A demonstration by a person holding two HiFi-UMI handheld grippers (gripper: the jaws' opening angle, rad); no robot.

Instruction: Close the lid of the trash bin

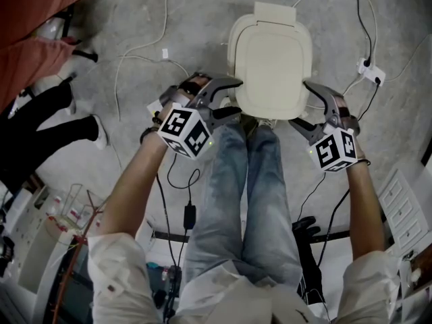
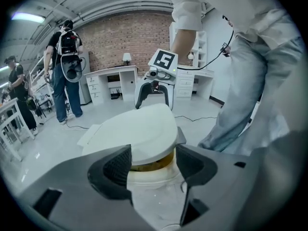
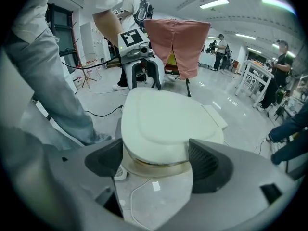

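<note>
Grey concrete floor [image 1: 135,19] everywhere, with loose cables [image 1: 164,25] snaking over it. Far left in the head view there's a reddish cloth [image 1: 34,19] and someone's leg in black trousers [image 1: 40,123]. The left gripper view shows more of the room: a brick wall [image 2: 125,35] at the back, white desks [image 2: 113,78] in front of it, and a person with a backpack [image 2: 67,66] standing off to the left.

Moving right, the left claw [image 1: 237,97] sits just beside the left edge of the trash bin [image 1: 237,36]. Its jaws are well apart and gripping nothing. The bin's edge shows in the gap between them, but I can't tell if the tips actually touch it.

The cream bin stands on the floor dead centre, right in front of the wearer's jeans [image 1: 246,194]. Its lid [image 1: 272,63] is down. From the gripper views a thin yellowish seam shows under the near edge.

The right claw [image 1: 301,104] mirrors the left one, just beside the bin's right edge, spread wide and holding nothing. Again the bin is framed between the jaws.

Further right a white power strip [image 1: 371,73] lies on the floor. The right gripper view also catches that pinkish cloth hanging behind the bin, plus white tables and a few people in the background.
</note>
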